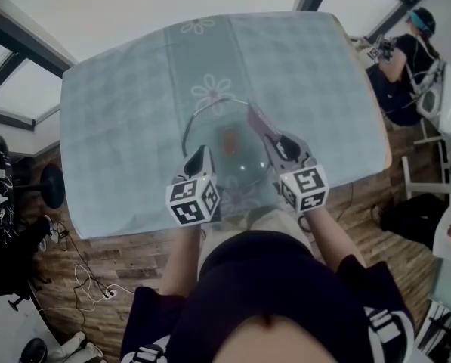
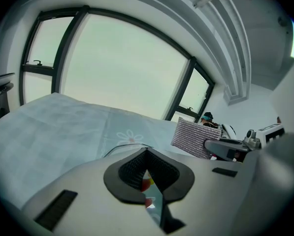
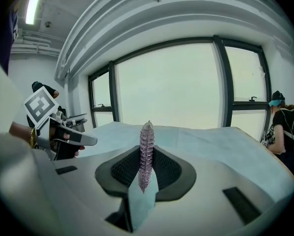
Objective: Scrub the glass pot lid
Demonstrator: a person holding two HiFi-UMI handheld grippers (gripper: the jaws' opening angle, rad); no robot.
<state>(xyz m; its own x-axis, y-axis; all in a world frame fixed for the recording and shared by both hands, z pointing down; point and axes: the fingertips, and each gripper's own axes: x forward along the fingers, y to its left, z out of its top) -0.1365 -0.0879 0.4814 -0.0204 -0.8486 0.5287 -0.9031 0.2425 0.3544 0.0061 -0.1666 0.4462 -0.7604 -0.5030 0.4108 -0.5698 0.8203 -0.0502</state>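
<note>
Wood floor [image 1: 97,274] lower left; floral tablecloth [image 1: 112,127] covers table mid-frame, big windows [image 2: 127,68] beyond. Left gripper [image 1: 198,156] tilts down, jaws clamped on glass pot lid [image 1: 225,138] rim, frame centre. Right gripper [image 1: 276,144], also tilted down, pinches scrub pad [image 1: 256,118] by lid's right edge.

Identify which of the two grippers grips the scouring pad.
The right gripper: it clamps the purplish scouring pad, while the left gripper pinches the glass pot lid.
</note>
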